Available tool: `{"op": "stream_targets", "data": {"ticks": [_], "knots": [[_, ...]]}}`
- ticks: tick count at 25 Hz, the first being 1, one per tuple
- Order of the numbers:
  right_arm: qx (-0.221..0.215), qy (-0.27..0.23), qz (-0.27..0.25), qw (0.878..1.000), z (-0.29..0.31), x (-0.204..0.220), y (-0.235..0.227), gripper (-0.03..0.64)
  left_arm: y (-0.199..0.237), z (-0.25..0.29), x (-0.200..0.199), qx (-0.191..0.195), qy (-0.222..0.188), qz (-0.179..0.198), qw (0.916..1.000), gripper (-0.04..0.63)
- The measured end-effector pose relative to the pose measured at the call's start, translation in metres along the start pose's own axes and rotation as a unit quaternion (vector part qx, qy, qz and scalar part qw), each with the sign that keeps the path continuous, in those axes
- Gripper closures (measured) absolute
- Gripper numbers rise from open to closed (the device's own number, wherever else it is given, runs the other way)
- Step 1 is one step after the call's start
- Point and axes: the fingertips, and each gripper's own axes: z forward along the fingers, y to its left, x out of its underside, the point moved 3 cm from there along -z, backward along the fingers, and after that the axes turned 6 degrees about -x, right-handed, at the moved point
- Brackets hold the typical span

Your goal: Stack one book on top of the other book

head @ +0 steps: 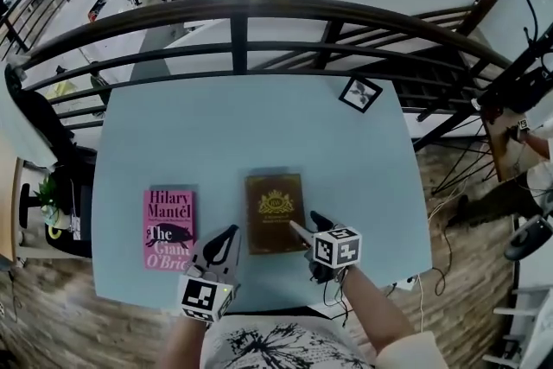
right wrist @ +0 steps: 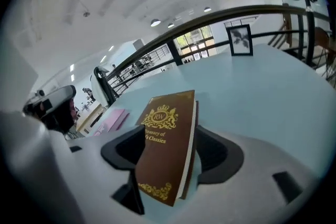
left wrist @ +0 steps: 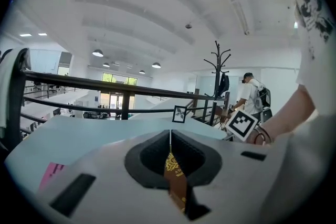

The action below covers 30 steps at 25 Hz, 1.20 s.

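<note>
Two books lie flat and side by side on the light blue table (head: pixel 259 134), near its front edge. The pink book (head: pixel 168 229) is on the left, and a corner of this pink book (left wrist: pixel 50 173) shows in the left gripper view. The brown book (head: pixel 275 213) with gold print is to its right. My right gripper (head: pixel 307 225) is open, its jaws wide either side of the brown book's (right wrist: pixel 168 118) near right part, pads not pressing. My left gripper (head: pixel 229 233) is shut on nothing and hovers between the books, pointing toward the brown book (left wrist: pixel 173 170).
A small framed picture (head: pixel 360 92) stands at the table's far right corner. A dark railing (head: pixel 238 13) runs behind the table's far edge. A black chair (head: pixel 43 134) stands at the left. A person (left wrist: pixel 252 94) stands beyond the table's right side.
</note>
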Motion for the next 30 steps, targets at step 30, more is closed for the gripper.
{"op": "stream_targets", "data": {"ticks": [30], "knots": [[-0.043, 0.061, 0.092, 0.993, 0.042, 0.021, -0.018, 0.377, 0.005, 0.072, 0.105, -0.015, 0.272, -0.140, 0.9521, 0.414]]}}
